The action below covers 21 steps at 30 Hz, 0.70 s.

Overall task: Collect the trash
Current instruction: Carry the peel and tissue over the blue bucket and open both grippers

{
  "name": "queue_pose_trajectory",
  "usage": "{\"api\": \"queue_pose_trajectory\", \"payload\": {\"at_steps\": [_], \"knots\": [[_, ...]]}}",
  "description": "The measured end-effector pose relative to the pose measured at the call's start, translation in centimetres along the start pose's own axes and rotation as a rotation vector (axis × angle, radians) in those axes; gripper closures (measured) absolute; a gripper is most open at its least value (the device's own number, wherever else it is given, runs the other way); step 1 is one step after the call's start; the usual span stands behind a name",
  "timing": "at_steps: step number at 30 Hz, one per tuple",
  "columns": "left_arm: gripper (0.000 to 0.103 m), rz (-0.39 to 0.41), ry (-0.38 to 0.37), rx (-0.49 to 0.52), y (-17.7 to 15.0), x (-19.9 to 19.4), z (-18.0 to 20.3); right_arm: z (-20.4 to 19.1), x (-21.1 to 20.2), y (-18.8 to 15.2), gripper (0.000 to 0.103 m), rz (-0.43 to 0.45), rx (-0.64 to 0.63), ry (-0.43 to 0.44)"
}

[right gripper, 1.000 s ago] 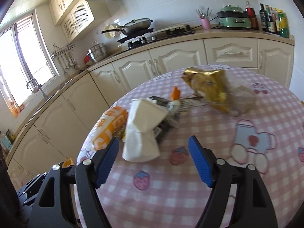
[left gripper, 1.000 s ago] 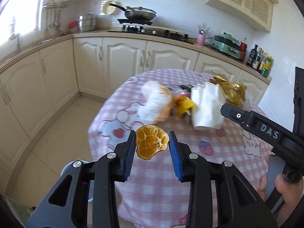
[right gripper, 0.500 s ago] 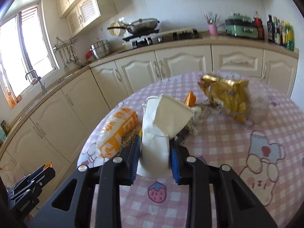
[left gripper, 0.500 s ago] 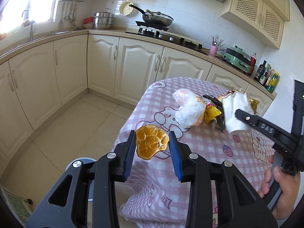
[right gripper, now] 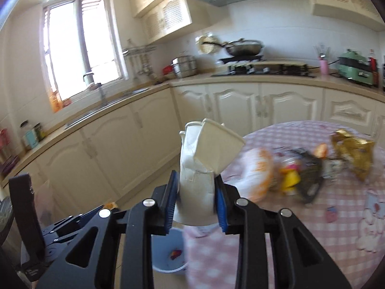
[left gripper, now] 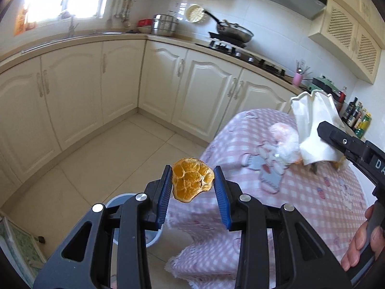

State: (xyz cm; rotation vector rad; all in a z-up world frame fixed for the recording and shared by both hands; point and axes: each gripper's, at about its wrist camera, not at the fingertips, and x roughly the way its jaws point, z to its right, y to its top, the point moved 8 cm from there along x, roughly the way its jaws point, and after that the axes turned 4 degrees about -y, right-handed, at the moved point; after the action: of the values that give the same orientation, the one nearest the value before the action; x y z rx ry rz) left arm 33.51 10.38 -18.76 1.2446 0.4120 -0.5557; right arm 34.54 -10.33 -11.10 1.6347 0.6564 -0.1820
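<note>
My left gripper (left gripper: 193,189) is shut on a piece of orange peel (left gripper: 192,183) and holds it in the air past the table's left edge. A light blue trash bin (left gripper: 134,216) stands on the floor below it, partly hidden by the gripper. My right gripper (right gripper: 195,196) is shut on a crumpled white paper cup (right gripper: 204,159), lifted off the table near its left edge; the cup also shows in the left wrist view (left gripper: 315,130). The bin shows below in the right wrist view (right gripper: 168,252), with a scrap inside.
A round table with a pink checked cloth (right gripper: 336,207) carries a white and orange bag (right gripper: 257,175), yellow and dark wrappers (right gripper: 300,178) and a gold foil bag (right gripper: 353,154). Cream cabinets (left gripper: 96,91) line the walls around a tiled floor (left gripper: 108,159).
Both grippers have swung left, away from the table toward the bin. The right gripper closed on the white paper cup and lifted it off the table. The left still holds the peel.
</note>
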Motion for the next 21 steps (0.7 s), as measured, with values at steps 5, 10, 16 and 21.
{"api": "queue_pose_trajectory", "payload": {"at_steps": [5,10,16,21], "knots": [[0.07,-0.031,0.061,-0.059,-1.1,0.8,-4.6,-6.4,4.6,-3.1,0.075,-0.104,-0.065,0.101],[0.07,-0.082,0.11,-0.108,-2.7,2.5,-8.6,-10.7,10.1,-7.5,0.075,-0.223,-0.109,0.146],[0.07,-0.174,0.156,-0.143,-4.6,6.3,-12.4,-12.7,15.4,-11.2,0.075,-0.318,-0.137,0.145],[0.07,-0.213,0.171,-0.166,-5.0,9.1,-14.4,-12.2,18.6,-13.1,0.075,-0.352,-0.153,0.107]]}}
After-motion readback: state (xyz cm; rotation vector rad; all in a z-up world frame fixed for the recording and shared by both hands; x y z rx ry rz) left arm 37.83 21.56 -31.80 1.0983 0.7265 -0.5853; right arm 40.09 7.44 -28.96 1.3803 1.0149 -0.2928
